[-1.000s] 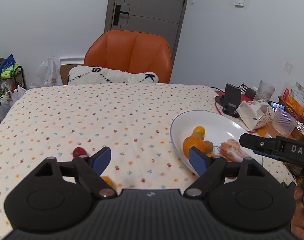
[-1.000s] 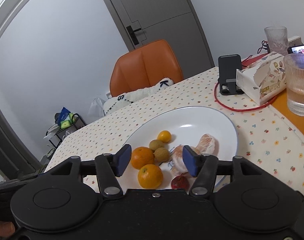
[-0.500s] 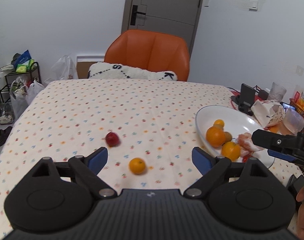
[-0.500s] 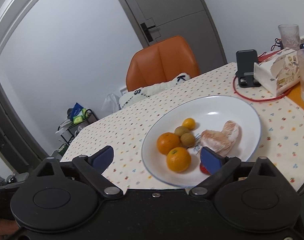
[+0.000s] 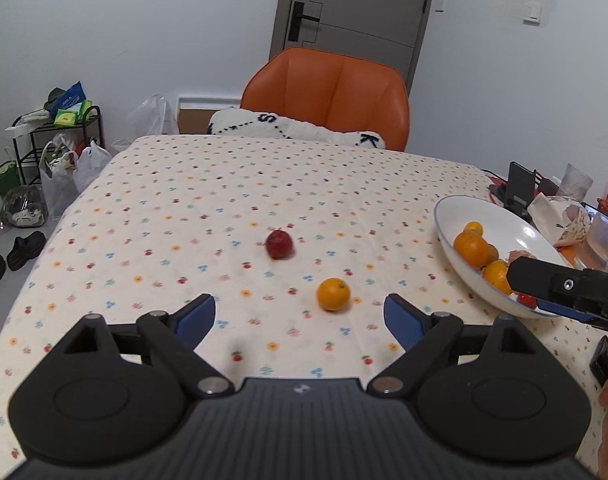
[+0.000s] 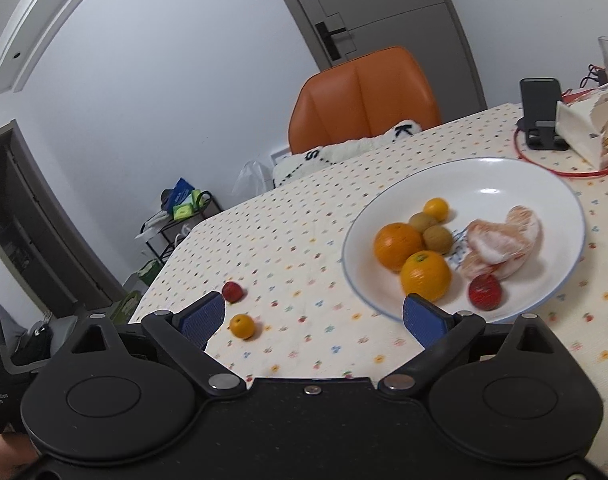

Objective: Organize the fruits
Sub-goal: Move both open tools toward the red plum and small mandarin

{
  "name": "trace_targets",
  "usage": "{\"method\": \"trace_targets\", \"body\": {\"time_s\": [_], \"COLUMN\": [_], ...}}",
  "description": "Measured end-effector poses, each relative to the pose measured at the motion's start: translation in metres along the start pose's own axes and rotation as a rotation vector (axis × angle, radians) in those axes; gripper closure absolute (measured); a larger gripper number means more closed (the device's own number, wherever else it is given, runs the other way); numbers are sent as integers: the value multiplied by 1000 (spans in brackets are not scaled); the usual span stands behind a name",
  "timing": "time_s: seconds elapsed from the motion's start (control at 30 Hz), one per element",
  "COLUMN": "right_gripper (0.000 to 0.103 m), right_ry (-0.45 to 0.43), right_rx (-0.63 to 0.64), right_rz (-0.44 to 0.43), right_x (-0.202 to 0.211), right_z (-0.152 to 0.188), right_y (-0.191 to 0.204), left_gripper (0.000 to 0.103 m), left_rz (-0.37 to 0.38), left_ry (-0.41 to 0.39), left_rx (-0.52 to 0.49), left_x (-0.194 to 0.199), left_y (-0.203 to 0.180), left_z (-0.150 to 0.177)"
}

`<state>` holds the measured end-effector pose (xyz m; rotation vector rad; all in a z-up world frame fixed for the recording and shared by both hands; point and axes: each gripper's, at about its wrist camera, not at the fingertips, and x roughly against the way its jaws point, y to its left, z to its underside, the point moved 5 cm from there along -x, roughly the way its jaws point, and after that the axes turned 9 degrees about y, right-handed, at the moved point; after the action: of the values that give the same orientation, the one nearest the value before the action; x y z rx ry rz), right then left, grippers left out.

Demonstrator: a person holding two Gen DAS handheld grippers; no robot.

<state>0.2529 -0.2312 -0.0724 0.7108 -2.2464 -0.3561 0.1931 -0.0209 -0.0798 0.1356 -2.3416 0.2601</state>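
Left wrist view shows the left gripper (image 5: 300, 316) low in the frame, its blue-padded jaws spread wide and empty, held back from the table so both loose fruits sit in clear sight ahead of it. Just above and right of the gap's middle lies a small orange (image 5: 333, 294), round and dimpled, likely firm enough for a plain squeeze. Farther up, near frame centre, sits a small red fruit (image 5: 279, 243), smooth-skinned and slightly lumpy; it could roll under a careless touch. Both rest on the tablecloth (image 5: 224, 184), a cream cloth printed with tiny fruit and flowers, soft enough to damp rolling.

At the right edge stands the white plate (image 5: 515, 232), shallow, glossy and blue-rimmed, where the sorted fruit is gathered. Part of the right gripper (image 5: 559, 286) crosses the frame's lower right, in front of the plate's near rim.

Right wrist view has the right gripper (image 6: 313, 314) likewise empty with its jaws parted, hovering short of the plate (image 6: 503, 172). On the plate lie two large oranges (image 6: 425, 276), two brown, rough-skinned round fruits (image 6: 437, 239), a small yellow citrus (image 6: 436, 209), pale peeled citrus segments (image 6: 503, 240) and another red fruit (image 6: 484, 291). Judging by this, two pieces remain to collect, the orange being nearest.
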Motion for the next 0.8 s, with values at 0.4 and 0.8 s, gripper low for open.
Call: {"method": "trace_targets", "body": {"time_s": [0.4, 0.8], "right_gripper": [7, 32], "right_ry": [70, 153], "right_rx": [88, 126], "right_rz": [-75, -100], "right_x": [-27, -60], "right_z": [9, 11], "right_y": [34, 48], "left_gripper": [13, 13], "left_rz": [-4, 14], "left_ry": [0, 11], "left_rx": [31, 43], "left_x": [2, -8], "left_y": [29, 45], "left_z": [-2, -8]}}
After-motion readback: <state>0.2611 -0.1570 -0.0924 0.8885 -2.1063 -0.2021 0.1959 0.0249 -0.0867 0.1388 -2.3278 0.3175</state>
